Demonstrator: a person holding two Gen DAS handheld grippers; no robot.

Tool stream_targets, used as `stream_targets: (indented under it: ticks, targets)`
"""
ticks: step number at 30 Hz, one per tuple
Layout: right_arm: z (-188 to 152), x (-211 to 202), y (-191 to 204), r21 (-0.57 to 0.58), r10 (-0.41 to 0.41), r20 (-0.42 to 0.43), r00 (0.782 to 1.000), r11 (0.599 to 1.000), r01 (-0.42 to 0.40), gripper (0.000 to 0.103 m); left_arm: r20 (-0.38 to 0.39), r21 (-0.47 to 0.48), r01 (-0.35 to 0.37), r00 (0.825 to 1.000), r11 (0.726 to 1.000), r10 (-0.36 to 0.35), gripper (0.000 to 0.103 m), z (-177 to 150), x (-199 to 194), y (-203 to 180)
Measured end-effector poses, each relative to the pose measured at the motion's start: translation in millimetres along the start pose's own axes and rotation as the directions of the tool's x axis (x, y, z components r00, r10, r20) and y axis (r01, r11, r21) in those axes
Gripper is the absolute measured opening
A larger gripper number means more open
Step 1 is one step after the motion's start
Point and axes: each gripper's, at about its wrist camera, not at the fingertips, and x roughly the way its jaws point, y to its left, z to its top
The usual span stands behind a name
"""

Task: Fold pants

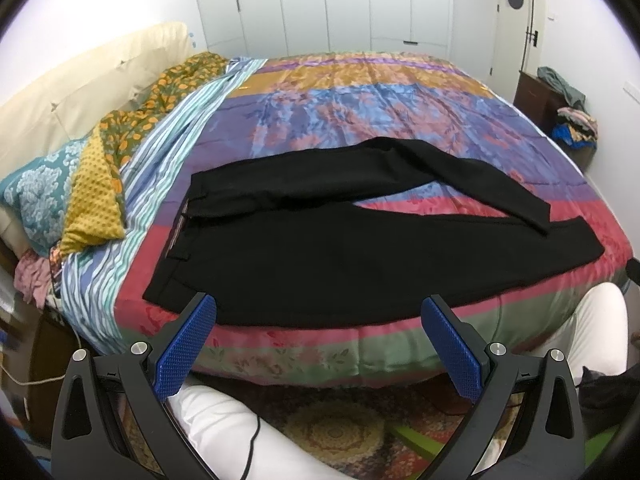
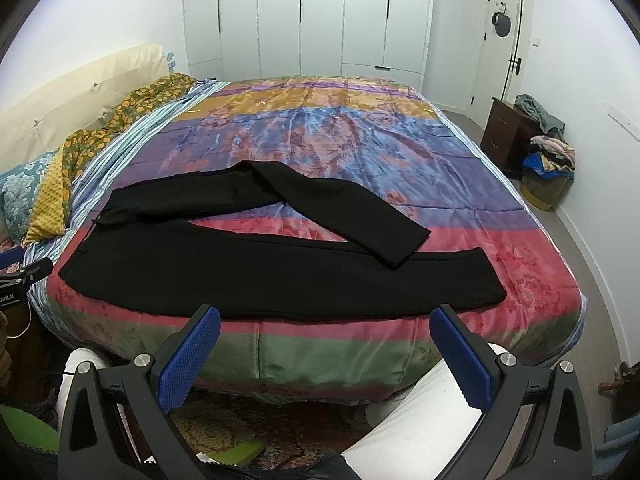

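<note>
Black pants (image 1: 320, 264) lie flat on the near part of the bed, waistband to the left, legs to the right; they also show in the right wrist view (image 2: 248, 276). The far leg bends and its cuff lies across the near leg. My left gripper (image 1: 319, 308) is open and empty, held just off the bed's near edge in front of the pants' waist end. My right gripper (image 2: 325, 318) is open and empty, off the near edge in front of the near leg. Neither touches the pants.
The bed has a colourful striped bedspread (image 1: 360, 92). Pillows and bunched cloth (image 1: 92, 184) lie at its left end. A dark cabinet (image 2: 504, 136) with piled clothes (image 2: 550, 156) stands at the right wall. White wardrobes (image 2: 304, 16) stand behind. A patterned rug (image 1: 332, 428) lies below.
</note>
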Motion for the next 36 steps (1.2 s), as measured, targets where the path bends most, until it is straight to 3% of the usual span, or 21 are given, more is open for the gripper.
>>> stream_targets:
  ticks: [11,14,17,19,21,22,23,25,27,28,29,31,33,36]
  targets:
    - [-2.0,3.4,-1.5,0.006,0.007,-0.005,1.0,1.0,-0.007,0.103,-0.021,0.011,0.0,1.0,1.0,0.0,0.102,3.8,6.6,-0.6]
    - [4.6,13.9,-2.9,-0.052,0.006,0.031,1.0,0.999,-0.004,0.103,-0.028,0.011,0.002,1.0,1.0,-0.001,0.102,6.4,11.8,-1.2]
    - [17.5,53.1,-15.6,-0.178,-0.035,0.12,0.992,0.982,0.057,0.103,-0.039,0.008,0.013,0.999,1.0,-0.013,0.102,11.3,19.1,-3.1]
    - [23.2,112.4,-30.5,-0.295,-0.063,0.097,0.993,0.951,0.089,0.101,-0.034,0.003,0.013,0.999,1.0,-0.013,0.102,13.9,19.7,-4.6]
    - [24.7,175.7,-43.8,-0.381,-0.076,-0.009,0.997,0.922,0.067,0.086,-0.028,0.0,0.007,1.0,1.0,-0.007,0.102,16.0,18.9,-5.5]
    - [24.8,206.8,-50.4,-0.409,-0.085,-0.073,0.994,0.911,0.048,0.068,-0.028,-0.001,0.0,1.0,1.0,0.0,0.102,17.0,18.5,-5.7]
    - [24.8,228.1,-55.1,-0.428,-0.096,-0.106,0.99,0.903,0.042,0.063,-0.03,-0.002,-0.006,1.0,1.0,0.006,0.102,17.1,19.0,-5.7]
    - [26.4,264.1,-64.2,-0.439,-0.104,-0.137,0.985,0.898,0.034,0.063,-0.046,-0.005,-0.015,0.999,1.0,0.015,0.102,16.9,22.8,-5.4]
    - [29.7,298.4,-77.9,-0.394,-0.107,-0.202,0.973,0.919,0.02,0.062,-0.072,-0.007,-0.017,0.997,1.0,0.016,0.102,16.3,30.8,-5.6]
    - [31.1,308.1,-85.9,-0.359,-0.088,-0.229,0.969,0.933,0.0,0.05,-0.085,-0.008,-0.016,0.996,1.0,0.015,0.102,15.9,34.1,-6.2]
    - [34.3,310.8,-91.9,-0.33,-0.053,-0.247,0.968,0.943,-0.033,0.028,-0.097,-0.008,-0.015,0.995,1.0,0.015,0.102,15.3,38.2,-6.5]
    - [47.3,300.8,-92.0,-0.335,-0.081,-0.226,0.971,0.942,0.0,0.005,-0.118,-0.007,-0.016,0.993,1.0,0.015,0.102,15.6,45.5,-7.7]
    - [81.8,271.1,-97.2,-0.325,-0.048,-0.162,0.986,0.946,-0.007,0.005,-0.135,-0.002,-0.009,0.991,1.0,0.008,0.102,17.0,54.1,-11.2]
    - [154.1,248.2,-117.8,-0.331,-0.092,-0.053,0.994,0.941,0.07,0.005,-0.153,0.019,0.011,0.988,1.0,-0.008,0.102,20.6,66.0,-20.8]
